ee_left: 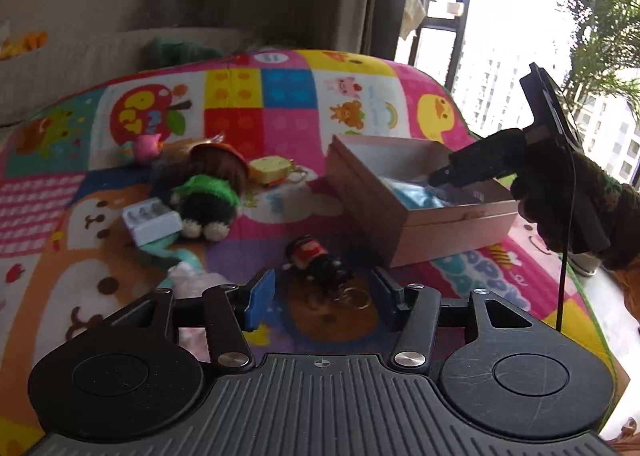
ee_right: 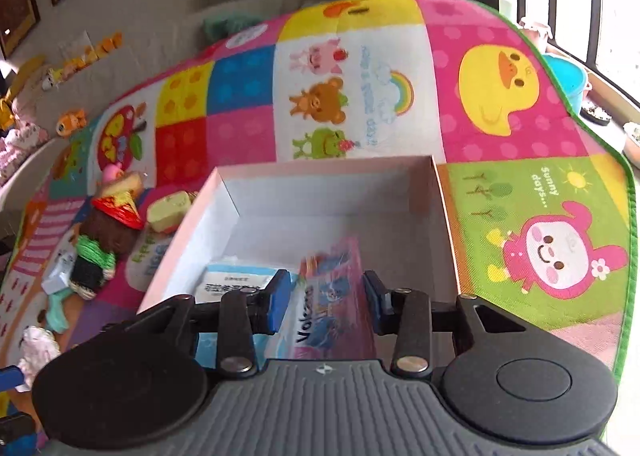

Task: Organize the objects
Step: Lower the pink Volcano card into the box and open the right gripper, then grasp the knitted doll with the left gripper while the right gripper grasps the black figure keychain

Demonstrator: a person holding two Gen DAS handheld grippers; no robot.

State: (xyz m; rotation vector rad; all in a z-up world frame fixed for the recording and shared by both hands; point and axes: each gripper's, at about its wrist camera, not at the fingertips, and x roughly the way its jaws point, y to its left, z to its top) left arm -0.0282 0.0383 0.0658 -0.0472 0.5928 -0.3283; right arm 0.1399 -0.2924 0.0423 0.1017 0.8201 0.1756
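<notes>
Two packets (ee_right: 320, 296) already lie in the cardboard box (ee_right: 444, 224). Above them the right hand-held gripper (ee_right: 326, 296) hangs agape and empty. The left hand-held gripper (ee_left: 322, 296), likewise agape, hovers over the bottle keychain (ee_left: 316, 260); the knitted doll (ee_left: 208, 192), cheese charm (ee_left: 270, 170) and battery case (ee_left: 152, 224) remain on the play mat (ee_left: 280, 104).

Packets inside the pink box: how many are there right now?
2. A light blue packet lies at the near left of the box; a purple printed packet lies beside it on the right, under the open right claw. More may be hidden beneath the claw.
</notes>
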